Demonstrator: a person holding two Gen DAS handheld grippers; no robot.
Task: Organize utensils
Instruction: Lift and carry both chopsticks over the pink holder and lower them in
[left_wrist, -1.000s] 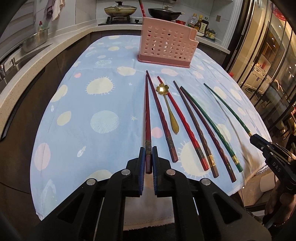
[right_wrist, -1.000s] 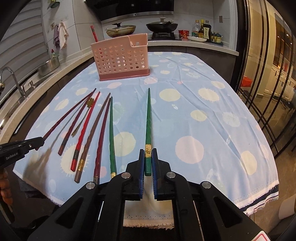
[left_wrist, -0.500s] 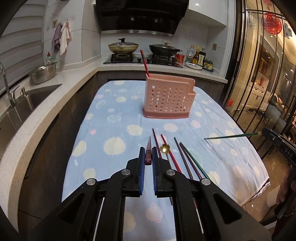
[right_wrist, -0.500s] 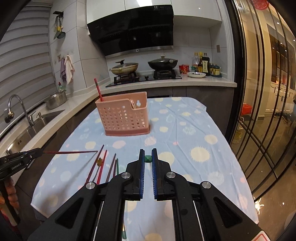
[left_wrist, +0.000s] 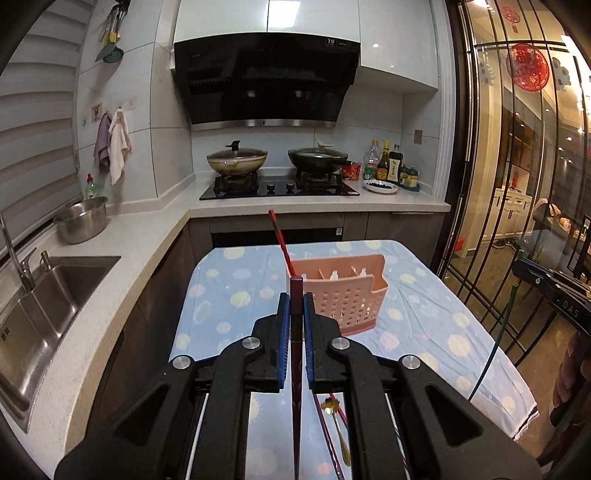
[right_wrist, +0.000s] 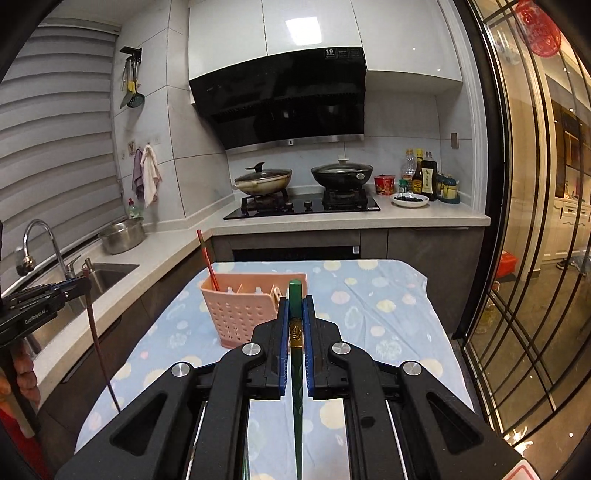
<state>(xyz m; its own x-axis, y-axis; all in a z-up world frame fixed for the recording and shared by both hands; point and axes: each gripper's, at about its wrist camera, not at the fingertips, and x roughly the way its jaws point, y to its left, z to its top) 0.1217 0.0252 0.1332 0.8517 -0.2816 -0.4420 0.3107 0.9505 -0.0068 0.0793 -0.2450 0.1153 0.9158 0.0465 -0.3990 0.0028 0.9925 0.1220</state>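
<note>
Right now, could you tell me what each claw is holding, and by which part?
The left claw grips a dark red chopstick near its thick end; the right claw grips a green chopstick likewise.

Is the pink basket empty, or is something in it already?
Not empty. One red chopstick stands tilted in the pink basket, poking above its rim.

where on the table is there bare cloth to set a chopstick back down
Bare cloth lies right of the pink basket out to the table's right edge, and left of it toward the counter-side edge of the tablecloth. Crowded: the near end under the left gripper, where the gold spoon and chopsticks lie.
</note>
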